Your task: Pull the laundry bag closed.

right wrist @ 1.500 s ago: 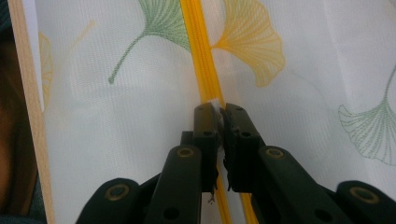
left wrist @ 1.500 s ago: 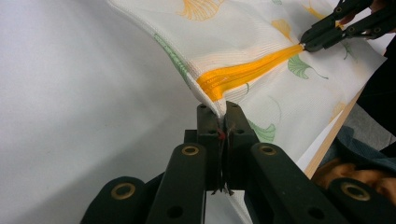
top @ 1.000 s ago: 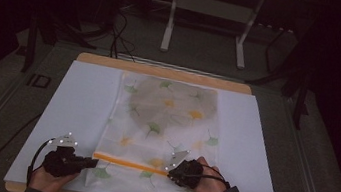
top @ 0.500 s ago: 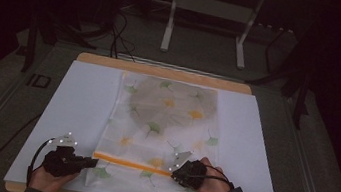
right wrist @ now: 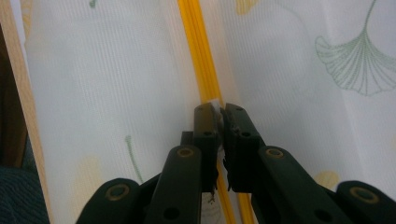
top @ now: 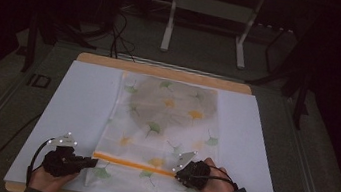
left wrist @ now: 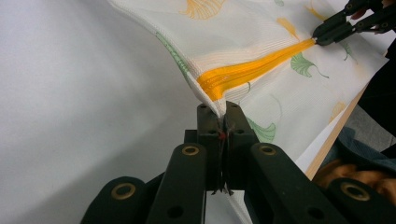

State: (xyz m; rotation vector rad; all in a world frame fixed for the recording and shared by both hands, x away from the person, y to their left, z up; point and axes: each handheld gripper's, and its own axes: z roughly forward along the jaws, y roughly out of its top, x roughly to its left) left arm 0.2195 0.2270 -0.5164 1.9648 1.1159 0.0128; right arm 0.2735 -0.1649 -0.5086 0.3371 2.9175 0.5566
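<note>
Almost nothing moved since earlier; only the right gripper (top: 179,170) shifted slightly along the orange zipper (top: 134,164). Left gripper (top: 91,161) fingers pinch the zipper's end at the mesh bag (top: 165,120) edge, right fingers pinch its other end, probably holding it tight for unzipping

We are looking at a wooden table (top: 164,71) bearing a white sheet (top: 81,108); on it a mesh bag (top: 169,126) with ginkgo leaves is lying, its orange zipper (top: 133,163) stretching between our grippers.
</note>
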